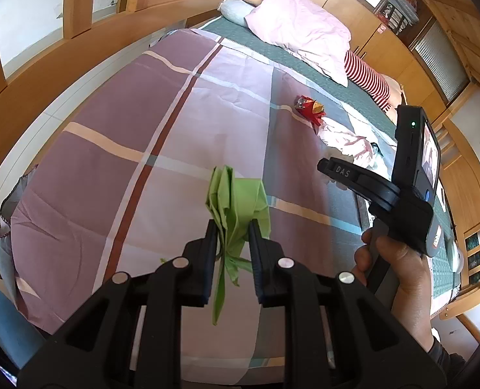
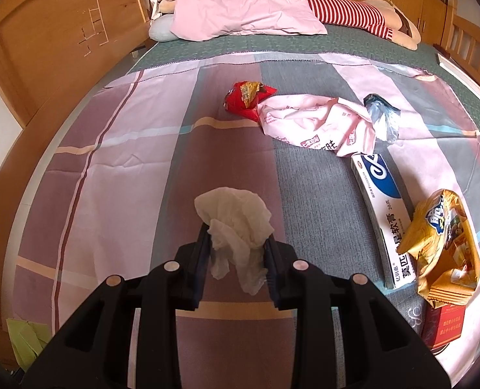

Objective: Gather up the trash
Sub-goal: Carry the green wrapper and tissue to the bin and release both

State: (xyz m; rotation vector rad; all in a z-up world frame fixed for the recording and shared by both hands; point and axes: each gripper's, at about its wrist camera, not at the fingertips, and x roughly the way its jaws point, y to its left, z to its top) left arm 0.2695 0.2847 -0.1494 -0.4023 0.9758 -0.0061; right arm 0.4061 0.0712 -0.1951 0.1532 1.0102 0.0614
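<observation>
My left gripper is shut on a folded green plastic bag and holds it above the checked bedspread. My right gripper is shut on a crumpled white tissue held above the bed; its body shows in the left wrist view. On the bedspread lie a red snack wrapper, a pink crumpled wrapper, a clear plastic scrap, a white and blue ointment box, a yellow snack bag and a red box. The green bag's edge shows at the lower left.
A pink pillow and a red-striped plush toy lie at the head of the bed. Wooden wardrobes stand to the left. A blue object sits at the bed's near left corner.
</observation>
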